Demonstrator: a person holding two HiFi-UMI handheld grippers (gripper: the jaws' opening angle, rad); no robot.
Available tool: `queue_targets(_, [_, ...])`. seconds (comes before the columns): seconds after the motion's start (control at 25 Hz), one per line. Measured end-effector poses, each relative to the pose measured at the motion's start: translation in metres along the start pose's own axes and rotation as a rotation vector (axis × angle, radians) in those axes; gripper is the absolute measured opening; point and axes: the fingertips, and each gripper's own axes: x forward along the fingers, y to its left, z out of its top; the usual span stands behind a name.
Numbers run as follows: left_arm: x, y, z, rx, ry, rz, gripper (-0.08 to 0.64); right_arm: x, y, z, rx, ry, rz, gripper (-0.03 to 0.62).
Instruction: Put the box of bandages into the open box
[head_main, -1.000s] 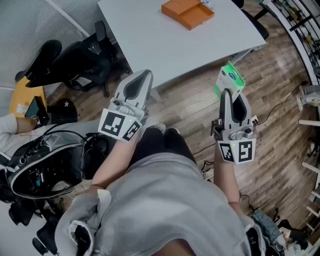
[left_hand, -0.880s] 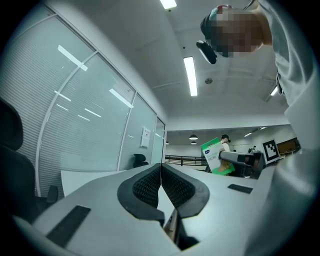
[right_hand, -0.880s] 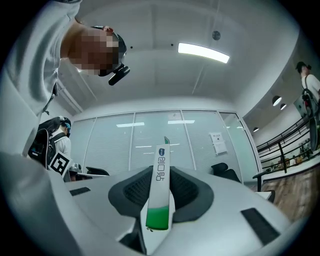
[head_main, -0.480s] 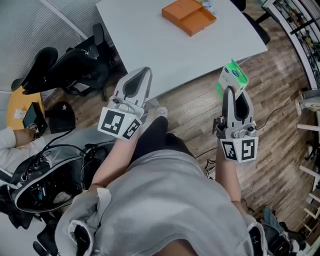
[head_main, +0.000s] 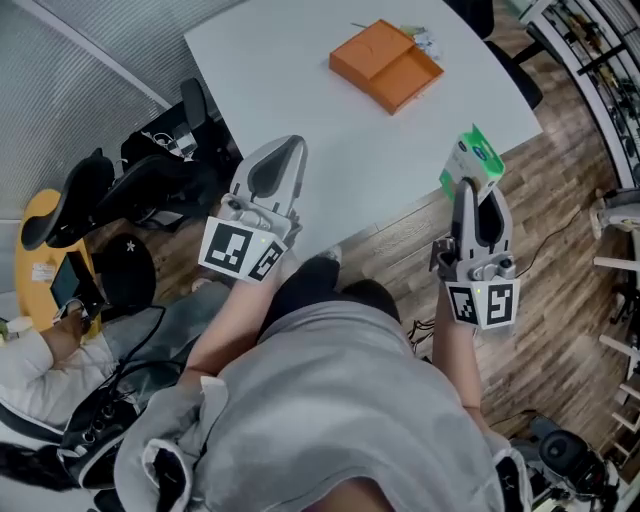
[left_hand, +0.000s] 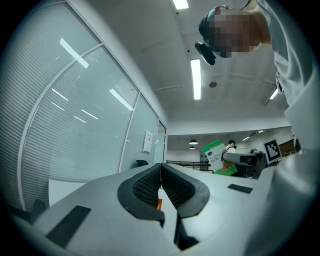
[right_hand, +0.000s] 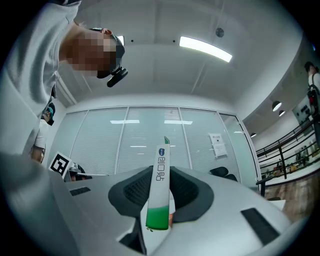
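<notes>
Bandage box, thin green-and-white cardboard (head_main: 472, 160), sits pinched edge-on between the jaws of my right gripper (right_hand: 161, 186). It shows right of centre in the head view, at the near edge of the white table (head_main: 290, 100). Flat orange open box (head_main: 385, 65) lies on that table, top centre, well apart. Left gripper (left_hand: 161, 175) reads pressed together, nothing between its jaws.

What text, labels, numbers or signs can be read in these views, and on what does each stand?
On the bandage box: a blue logo and a line of print on its narrow side, too blurred to quote.
On the sheet on the glass wall: too small to read.
On the cubes of the left tool and right tool: square markers only, no words.
On the orange box: no print visible.
</notes>
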Motion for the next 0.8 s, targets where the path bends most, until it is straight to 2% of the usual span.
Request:
queue_targets(0.16, [0.03,0.034,-0.002,-0.016,0.007,0.005,0.02,0.039,-0.011,-0.012,-0.007,0.035,-0.003,0.112])
queue_targets(0.4, [0.035,0.048,-0.018,-0.021,-0.002,0.046,0.02,0.055,-0.031,-0.029,0.005,0.038,0.006,0.113])
queue_targets(0.8, [0.125,0.086,-0.024,-0.004,0.009,0.241,0.02,0.175,-0.122,-0.048,0.078,0.069,0.178,0.112])
